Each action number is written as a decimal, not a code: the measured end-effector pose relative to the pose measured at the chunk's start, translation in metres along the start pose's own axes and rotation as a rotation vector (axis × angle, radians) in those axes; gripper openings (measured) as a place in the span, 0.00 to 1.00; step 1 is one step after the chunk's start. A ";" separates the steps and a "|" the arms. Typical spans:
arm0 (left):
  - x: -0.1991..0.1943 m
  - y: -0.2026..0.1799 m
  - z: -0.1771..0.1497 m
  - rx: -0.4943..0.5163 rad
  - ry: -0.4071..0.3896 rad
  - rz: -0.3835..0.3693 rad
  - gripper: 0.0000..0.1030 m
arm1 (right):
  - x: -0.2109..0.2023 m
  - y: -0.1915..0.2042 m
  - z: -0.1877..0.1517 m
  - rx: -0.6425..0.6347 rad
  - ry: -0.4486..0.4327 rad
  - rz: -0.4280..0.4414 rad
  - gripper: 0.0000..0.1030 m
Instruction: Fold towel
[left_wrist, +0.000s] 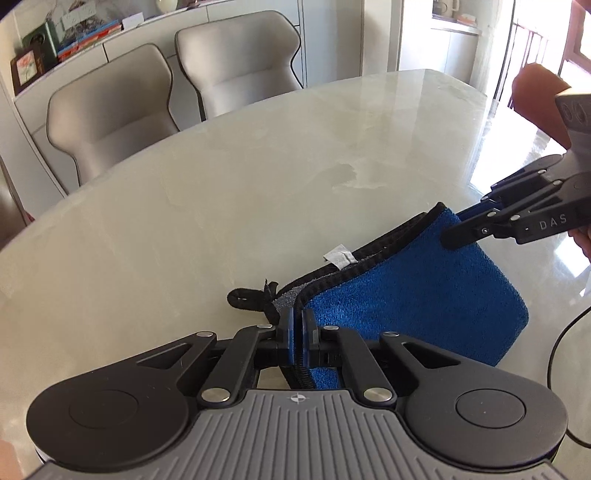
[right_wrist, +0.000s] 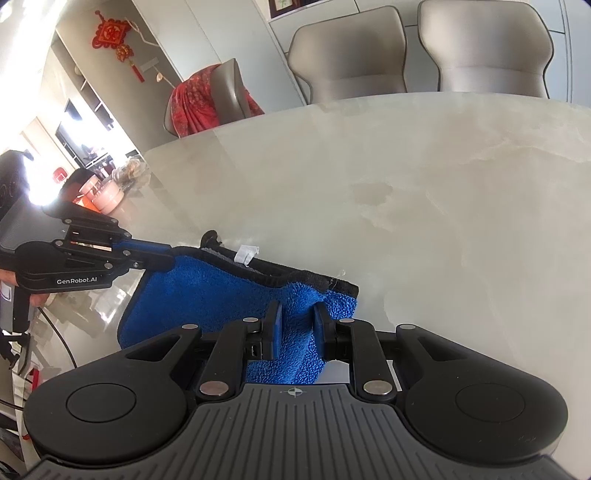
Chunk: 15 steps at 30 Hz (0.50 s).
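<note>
A blue towel (left_wrist: 417, 291) with black hem and a white tag (left_wrist: 340, 256) hangs folded double above the marble table. My left gripper (left_wrist: 297, 317) is shut on one top corner of the towel. It shows at the left in the right wrist view (right_wrist: 162, 254). My right gripper (right_wrist: 297, 314) has its jaws partly apart with the towel (right_wrist: 221, 295) bunched between them. In the left wrist view the right gripper (left_wrist: 452, 230) sits at the towel's other top corner. A black hanging loop (left_wrist: 245, 297) dangles at the left corner.
The marble table (left_wrist: 221, 184) spreads ahead. Two grey chairs (left_wrist: 110, 122) stand at its far side, a chair draped with a red cloth (right_wrist: 207, 99) at the end. A black cable (left_wrist: 561, 354) hangs at the right. A cluttered side table (right_wrist: 110, 188) is beyond.
</note>
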<state>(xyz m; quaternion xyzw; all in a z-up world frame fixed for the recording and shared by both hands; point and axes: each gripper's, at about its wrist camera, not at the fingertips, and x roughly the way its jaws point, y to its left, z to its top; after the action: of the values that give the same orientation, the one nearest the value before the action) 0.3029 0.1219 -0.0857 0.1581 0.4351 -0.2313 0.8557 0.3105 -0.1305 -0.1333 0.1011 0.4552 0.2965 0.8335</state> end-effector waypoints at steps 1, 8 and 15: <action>0.000 0.000 0.001 0.000 -0.004 -0.003 0.03 | 0.000 -0.001 0.000 0.001 -0.001 0.000 0.18; 0.010 0.014 0.009 -0.046 -0.018 -0.015 0.03 | -0.004 -0.002 0.003 -0.012 -0.033 -0.022 0.18; 0.028 0.015 0.009 -0.055 0.013 -0.003 0.03 | -0.003 -0.014 0.009 0.007 -0.046 -0.052 0.18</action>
<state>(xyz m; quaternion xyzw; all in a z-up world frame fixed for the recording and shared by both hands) 0.3314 0.1227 -0.1020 0.1353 0.4470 -0.2196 0.8565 0.3221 -0.1424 -0.1324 0.0987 0.4394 0.2708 0.8508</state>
